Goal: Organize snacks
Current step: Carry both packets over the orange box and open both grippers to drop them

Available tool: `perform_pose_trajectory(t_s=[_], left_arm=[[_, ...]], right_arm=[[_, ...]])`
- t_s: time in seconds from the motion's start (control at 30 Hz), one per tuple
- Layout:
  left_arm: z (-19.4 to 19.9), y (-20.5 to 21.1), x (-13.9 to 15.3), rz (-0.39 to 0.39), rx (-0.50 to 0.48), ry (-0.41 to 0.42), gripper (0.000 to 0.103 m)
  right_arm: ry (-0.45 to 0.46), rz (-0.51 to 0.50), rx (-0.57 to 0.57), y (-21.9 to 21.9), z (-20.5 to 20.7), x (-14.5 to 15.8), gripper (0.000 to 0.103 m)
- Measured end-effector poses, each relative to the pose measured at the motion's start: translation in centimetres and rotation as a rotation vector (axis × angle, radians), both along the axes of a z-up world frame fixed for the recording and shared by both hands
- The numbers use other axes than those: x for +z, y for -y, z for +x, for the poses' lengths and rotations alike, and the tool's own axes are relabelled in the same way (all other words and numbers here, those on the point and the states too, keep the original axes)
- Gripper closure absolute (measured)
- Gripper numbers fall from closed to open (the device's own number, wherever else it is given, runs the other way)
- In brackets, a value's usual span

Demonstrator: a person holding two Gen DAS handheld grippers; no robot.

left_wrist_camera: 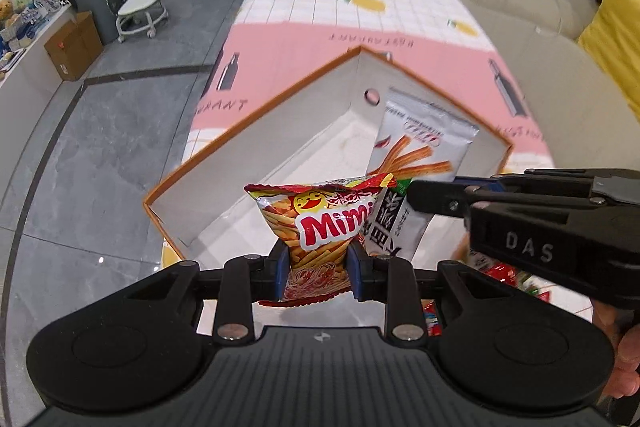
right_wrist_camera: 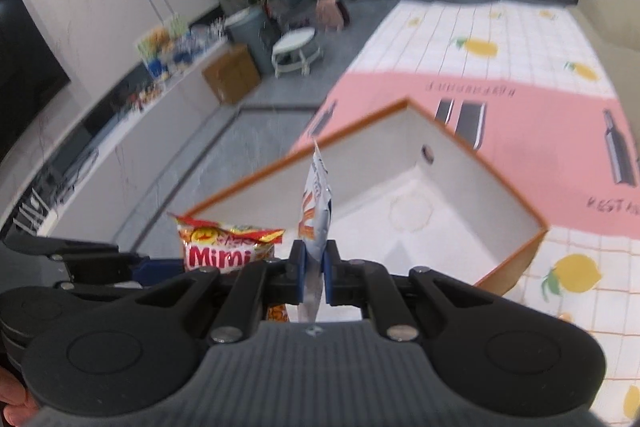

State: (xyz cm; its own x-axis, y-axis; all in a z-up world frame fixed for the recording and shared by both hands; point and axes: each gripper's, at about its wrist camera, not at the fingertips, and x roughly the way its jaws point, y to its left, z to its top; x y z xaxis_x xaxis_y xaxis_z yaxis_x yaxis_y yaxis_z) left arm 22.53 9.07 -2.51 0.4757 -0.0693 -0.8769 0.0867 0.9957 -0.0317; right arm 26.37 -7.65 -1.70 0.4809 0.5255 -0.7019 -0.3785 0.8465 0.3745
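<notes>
We find the left gripper point(left_wrist_camera: 318, 273) clamped, blue fingers point(left_wrist_camera: 281, 273) pinching a packet. The right gripper point(right_wrist_camera: 314, 277) is likewise clamped, crossing in at the left's 3 o'clock.

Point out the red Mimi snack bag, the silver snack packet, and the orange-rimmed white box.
Red Mimi snack bag point(left_wrist_camera: 324, 227), left wrist view, on its logo.
Silver snack packet point(left_wrist_camera: 424, 143), left wrist view, printed front.
Orange-rimmed white cardboard box point(right_wrist_camera: 472, 175), right wrist view, inner wall.

Two snack packets, red Mimi bag point(left_wrist_camera: 320, 227), silver packet point(left_wrist_camera: 416, 155), one orange-rimmed box point(left_wrist_camera: 256, 147), two grippers, left gripper point(left_wrist_camera: 318, 267), right gripper point(right_wrist_camera: 314, 277)
</notes>
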Motion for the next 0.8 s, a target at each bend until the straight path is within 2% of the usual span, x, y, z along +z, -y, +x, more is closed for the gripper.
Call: perform_pose_trajectory(t_s=[0.17,0.37,0.8], left_arm=[[1.4,-0.2,-2.1,0.032,-0.029,-0.076,0.071],[2.4,-0.6,-4.3,0.045,-0.034,-0.135,0.071],[3.6,0.0,-6.3,0.118,-0.059,-0.194,0.07]], right_arm=[[-0.096,-0.048,0.051,-1.6,1.6,-2.6,0.098],[-0.151,-0.114,0.073,-3.1,2.7,-4.9,0.098],[-0.115,-0.224,0.09,-4.2,3.1,-6.4,0.098]])
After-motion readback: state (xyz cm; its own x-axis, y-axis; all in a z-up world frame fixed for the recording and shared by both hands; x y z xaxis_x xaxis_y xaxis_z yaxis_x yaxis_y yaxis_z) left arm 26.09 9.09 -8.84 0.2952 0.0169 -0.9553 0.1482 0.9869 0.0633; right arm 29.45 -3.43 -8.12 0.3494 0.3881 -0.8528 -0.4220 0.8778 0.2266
